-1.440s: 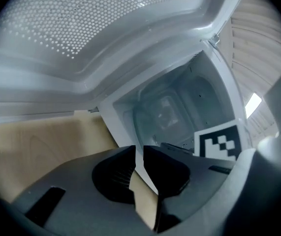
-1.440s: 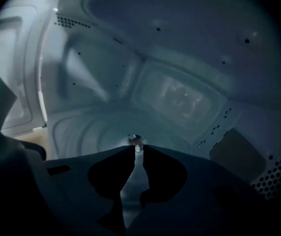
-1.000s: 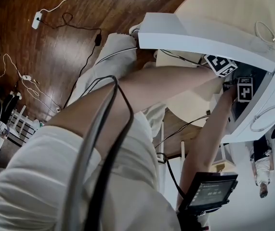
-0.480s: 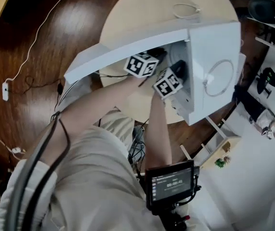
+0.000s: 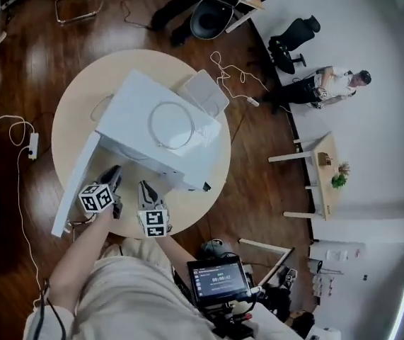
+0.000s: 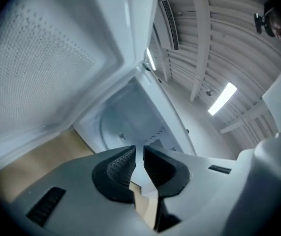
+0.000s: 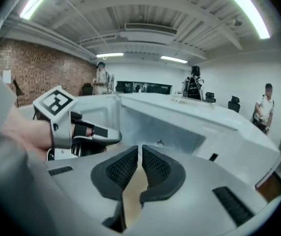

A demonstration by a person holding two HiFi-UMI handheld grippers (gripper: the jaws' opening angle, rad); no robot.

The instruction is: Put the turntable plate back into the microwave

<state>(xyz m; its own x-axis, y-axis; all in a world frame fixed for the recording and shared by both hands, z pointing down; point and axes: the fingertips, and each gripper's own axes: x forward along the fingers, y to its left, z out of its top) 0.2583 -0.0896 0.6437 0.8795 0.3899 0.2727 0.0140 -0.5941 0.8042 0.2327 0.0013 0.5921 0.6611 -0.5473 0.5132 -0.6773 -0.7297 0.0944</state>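
The white microwave [image 5: 152, 129] stands on a round table, its door [image 5: 78, 179] swung open to the left. My left gripper [image 5: 114, 174] and right gripper [image 5: 145, 188] hover side by side just outside the opening. In the left gripper view the left gripper [image 6: 139, 149] has its jaws nearly together with nothing between them. It looks into the cavity, where a pale round shape with a small hub [image 6: 121, 136] lies on the floor; I cannot tell whether that is the plate. The right gripper [image 7: 140, 149] is shut and empty, facing the cavity [image 7: 165, 127] with the left gripper [image 7: 98, 134] beside it.
A thin ring [image 5: 171, 126] lies on top of the microwave. A flat white pad [image 5: 205, 94] sits behind it on the table [image 5: 74, 112]. A cable and power strip [image 5: 33, 145] lie on the floor at the left. Chairs [image 5: 212, 16] and a person [image 5: 329, 83] are further off.
Both grippers have come out of the microwave cavity and risen to just outside the opening. The head view has swung so that it now looks down on the top of the microwave.
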